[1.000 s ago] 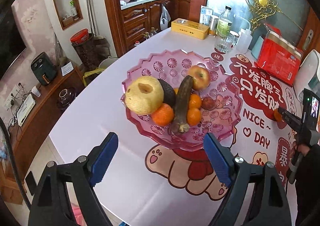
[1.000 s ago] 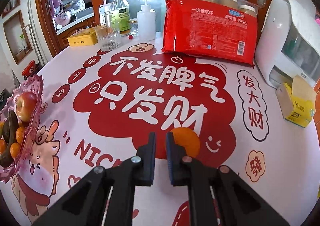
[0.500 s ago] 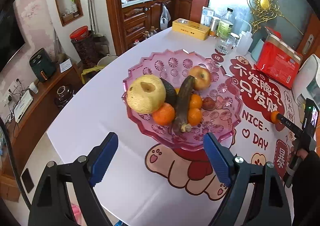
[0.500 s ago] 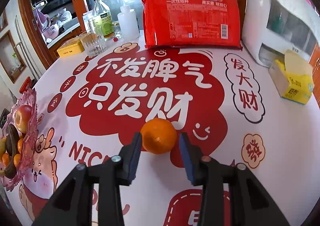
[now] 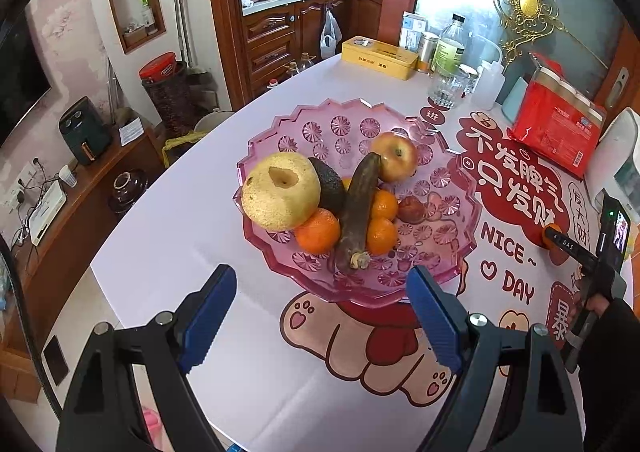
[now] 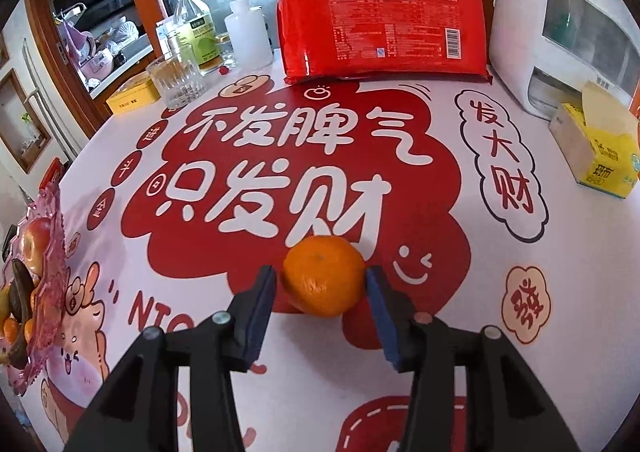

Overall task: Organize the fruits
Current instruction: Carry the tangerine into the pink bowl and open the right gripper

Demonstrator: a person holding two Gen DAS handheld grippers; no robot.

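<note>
Blue-padded, my right gripper (image 6: 321,284) brackets the round orange mandarin (image 6: 325,275) at lower centre, jaws part open, pads near its sides, not clamped. I judge this the grasping step: close, lift, carry to the pink faceted glass fruit bowl (image 5: 460,207). My left gripper (image 5: 322,318) hangs wide open, empty, below that bowl.

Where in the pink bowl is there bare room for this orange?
Free: the far half of the pink bowl, behind the apple and pear, and its right side beyond the small dark-red fruit. Crowded: the centre, around the blackened banana.
</note>
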